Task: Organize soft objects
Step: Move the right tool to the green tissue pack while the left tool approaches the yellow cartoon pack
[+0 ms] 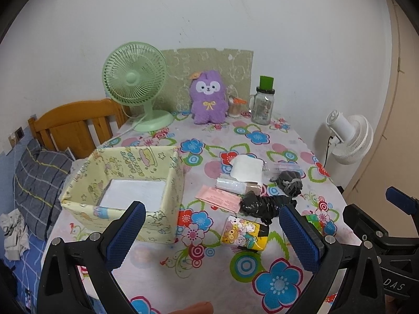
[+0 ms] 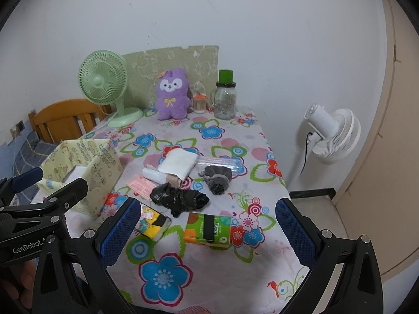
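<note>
Both grippers are hovering over the near edge of a table (image 2: 214, 282) covered in a flowered cloth. The left gripper (image 1: 212, 231) is standing with its blue-padded jaws spread wide and holding nothing; the right gripper (image 2: 207, 229) is doing the same, wide open and empty. A yellow patterned box (image 1: 172, 183) is sitting open at the left of the table. To its right, loose soft things are lying close together: a white tissue pack (image 2: 179, 163), a grey bundled sock (image 2: 217, 179), a crumpled black bag (image 2: 179, 197), a yellow cartoon tissue pack (image 1: 244, 233) and an orange-green tissue pack (image 2: 208, 230) nearest the right gripper. At the far edge a purple plush toy (image 1: 208, 98) is sitting upright between a green fan (image 1: 134, 78) and a glass jar (image 1: 263, 104).
</note>
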Demonstrator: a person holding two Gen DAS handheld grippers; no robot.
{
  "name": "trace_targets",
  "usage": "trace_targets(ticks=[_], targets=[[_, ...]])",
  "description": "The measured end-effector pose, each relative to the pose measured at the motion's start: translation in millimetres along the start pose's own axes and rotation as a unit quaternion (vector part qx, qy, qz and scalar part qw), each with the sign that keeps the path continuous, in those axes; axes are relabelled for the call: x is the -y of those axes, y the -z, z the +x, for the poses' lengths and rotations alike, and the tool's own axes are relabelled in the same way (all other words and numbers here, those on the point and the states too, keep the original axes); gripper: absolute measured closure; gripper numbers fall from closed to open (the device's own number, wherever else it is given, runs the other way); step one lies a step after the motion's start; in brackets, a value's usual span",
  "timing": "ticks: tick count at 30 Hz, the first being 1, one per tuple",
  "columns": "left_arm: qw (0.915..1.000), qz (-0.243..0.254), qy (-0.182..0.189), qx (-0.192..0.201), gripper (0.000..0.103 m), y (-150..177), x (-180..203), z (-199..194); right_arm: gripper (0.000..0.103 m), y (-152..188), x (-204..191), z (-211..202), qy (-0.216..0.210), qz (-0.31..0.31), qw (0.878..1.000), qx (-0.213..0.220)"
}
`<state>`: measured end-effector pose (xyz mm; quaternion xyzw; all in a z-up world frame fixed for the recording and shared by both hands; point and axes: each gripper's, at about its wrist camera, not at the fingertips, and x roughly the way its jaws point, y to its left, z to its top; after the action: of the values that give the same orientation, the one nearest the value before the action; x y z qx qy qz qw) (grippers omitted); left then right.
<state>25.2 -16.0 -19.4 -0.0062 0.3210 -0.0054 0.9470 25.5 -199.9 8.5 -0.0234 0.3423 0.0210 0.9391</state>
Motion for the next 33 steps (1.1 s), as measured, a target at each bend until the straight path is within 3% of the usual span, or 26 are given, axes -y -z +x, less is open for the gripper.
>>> trace_targets(ticks=[17,33], targets=[[0.9976,0.015,0.004,-0.067,0.000,6,23,76,0.000,12,23,75,0.002,0.001,0.997,-0.072],[0.9898,0.031,-0.005,-0.139,0.002,29,37,142,0.000,34,36,144,-0.016,-0.003,0.988,-0.151]])
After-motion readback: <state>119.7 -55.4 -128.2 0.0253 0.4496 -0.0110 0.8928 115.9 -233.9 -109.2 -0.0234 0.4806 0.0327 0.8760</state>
